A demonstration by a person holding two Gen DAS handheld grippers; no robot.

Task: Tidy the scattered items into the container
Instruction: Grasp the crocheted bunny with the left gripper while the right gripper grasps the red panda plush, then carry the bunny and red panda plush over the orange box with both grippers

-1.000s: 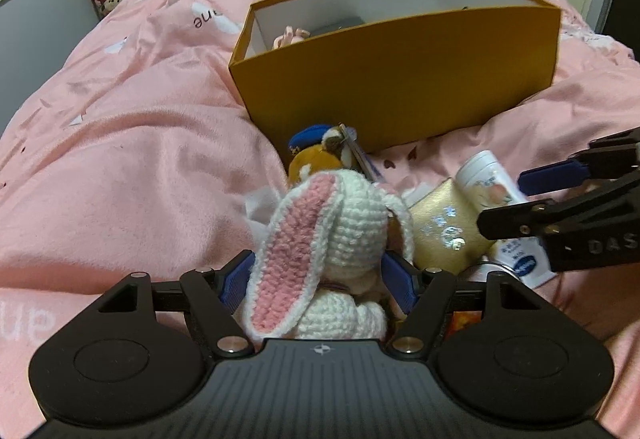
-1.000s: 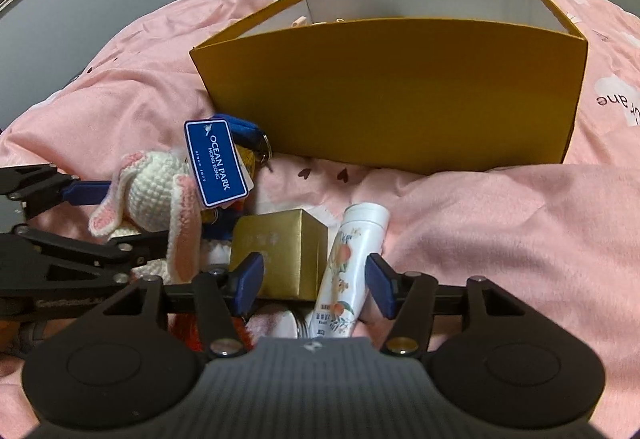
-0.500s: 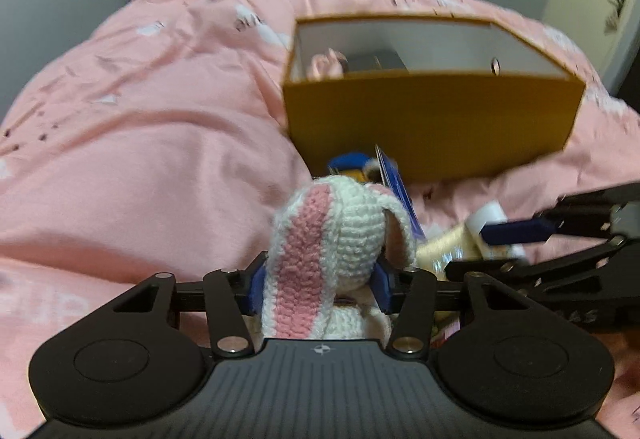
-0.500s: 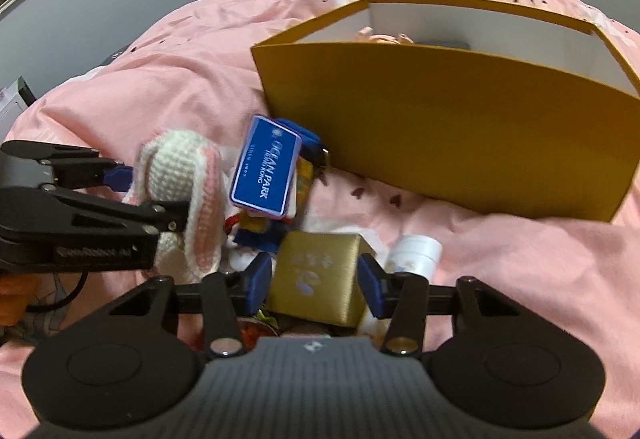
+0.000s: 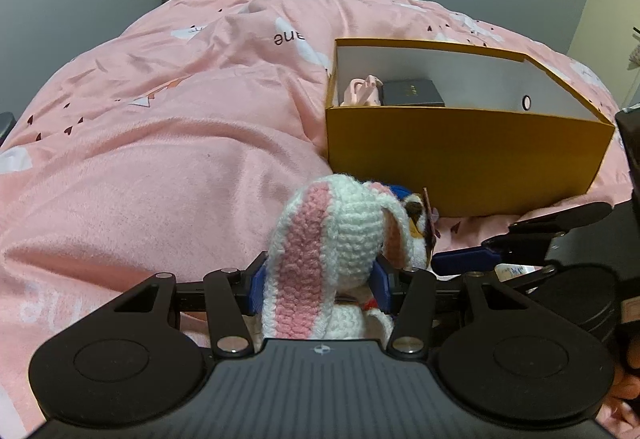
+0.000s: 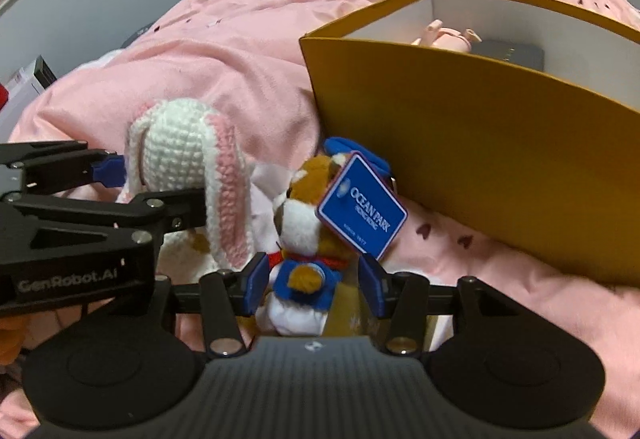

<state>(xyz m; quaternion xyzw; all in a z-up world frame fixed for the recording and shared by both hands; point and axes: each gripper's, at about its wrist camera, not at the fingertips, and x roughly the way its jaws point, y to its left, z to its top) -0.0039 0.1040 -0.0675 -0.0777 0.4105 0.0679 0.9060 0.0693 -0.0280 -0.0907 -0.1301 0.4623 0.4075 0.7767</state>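
- Because the bed [image 5: 168,159] is covered by a soft pink quilt with folds, no firm support is given to anything lying on it; the yellow box [image 5: 460,163] could be tipped or shoved if its near wall is bumped during a drop.
- The yellow box is seen lying open near the middle of the bed, with a pale pink item and a dark flat case [image 5: 412,93] already inside at its left end.
- The crocheted rabbit [image 5: 336,239] is pinched at the body by the left gripper [image 5: 320,287], just in front of the box; its long ear hangs loose and could be snagged on the box rim.
- The plush dog [image 6: 308,239] is flanked by the right gripper [image 6: 316,285], whose pads are spread on either side; contact cannot be confirmed, so it may be left behind on lifting.
- The blue tag [image 6: 362,209] dangles from the dog and could be caught on the box edge.
- Collision is risked, since the two grippers are crowded side by side.
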